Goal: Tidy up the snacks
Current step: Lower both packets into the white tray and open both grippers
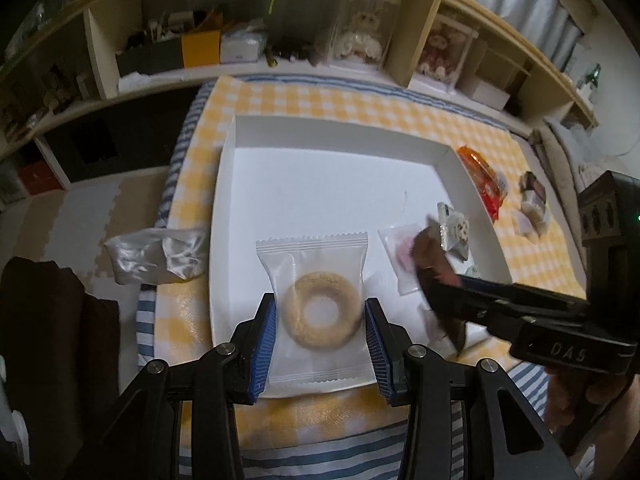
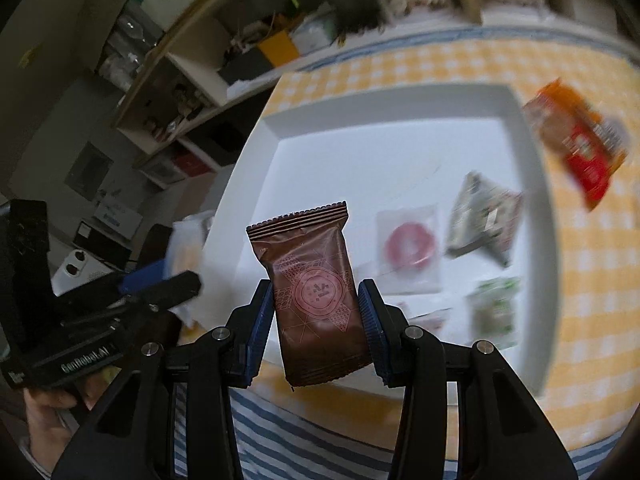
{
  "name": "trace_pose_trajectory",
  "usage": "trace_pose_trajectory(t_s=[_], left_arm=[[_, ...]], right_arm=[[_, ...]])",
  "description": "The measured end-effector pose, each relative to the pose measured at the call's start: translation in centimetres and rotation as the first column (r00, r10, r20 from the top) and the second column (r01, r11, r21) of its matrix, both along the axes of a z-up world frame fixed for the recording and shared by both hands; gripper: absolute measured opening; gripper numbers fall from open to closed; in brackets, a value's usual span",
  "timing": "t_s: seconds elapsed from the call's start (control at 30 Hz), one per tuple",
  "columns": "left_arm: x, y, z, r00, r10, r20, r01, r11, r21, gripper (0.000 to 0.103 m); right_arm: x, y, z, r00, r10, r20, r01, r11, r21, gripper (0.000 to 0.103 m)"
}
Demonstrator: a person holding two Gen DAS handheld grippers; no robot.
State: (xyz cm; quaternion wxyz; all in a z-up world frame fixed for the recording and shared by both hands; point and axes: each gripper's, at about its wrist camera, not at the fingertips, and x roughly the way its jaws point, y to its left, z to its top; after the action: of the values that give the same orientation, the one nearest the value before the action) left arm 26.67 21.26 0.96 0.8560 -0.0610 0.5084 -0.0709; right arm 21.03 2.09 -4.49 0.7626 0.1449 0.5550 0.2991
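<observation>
My left gripper (image 1: 320,312) is shut on a clear packet with a ring-shaped biscuit (image 1: 320,308), held over the near part of the white tray (image 1: 336,136). My right gripper (image 2: 316,300) is shut on a brown snack packet (image 2: 316,292), held above the tray's near edge (image 2: 384,108); in the left wrist view it shows blurred (image 1: 436,264). In the tray lie a clear packet with a pink ring (image 2: 408,248), a triangular packet (image 2: 480,216) and a green packet (image 2: 494,312).
An orange-red packet (image 2: 576,140) and a small dark wrapped snack (image 1: 532,200) lie on the yellow checked cloth (image 1: 360,100) right of the tray. A crumpled clear bag (image 1: 156,256) hangs at the table's left edge. Shelves (image 1: 240,48) stand behind.
</observation>
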Motion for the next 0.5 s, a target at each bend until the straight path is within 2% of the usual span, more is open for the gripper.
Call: trace_pose_trajectory(t_s=[0.3, 0.5], left_arm=[[3.7, 1.1, -3.3, 0.998, -0.027, -0.050, 0.027, 0.999, 0.016, 0.043], [3.4, 0.3, -4.6, 0.998, -0.035, -0.058, 0.037, 0.999, 0.031, 0.048]], right_arm=[[0.9, 1.5, -2.5, 0.997, -0.024, -0.068, 0.025, 1.000, 0.012, 0.044], [1.3, 1.7, -2.9, 0.995, -0.029, -0.090, 0.031, 0.999, 0.014, 0.049]])
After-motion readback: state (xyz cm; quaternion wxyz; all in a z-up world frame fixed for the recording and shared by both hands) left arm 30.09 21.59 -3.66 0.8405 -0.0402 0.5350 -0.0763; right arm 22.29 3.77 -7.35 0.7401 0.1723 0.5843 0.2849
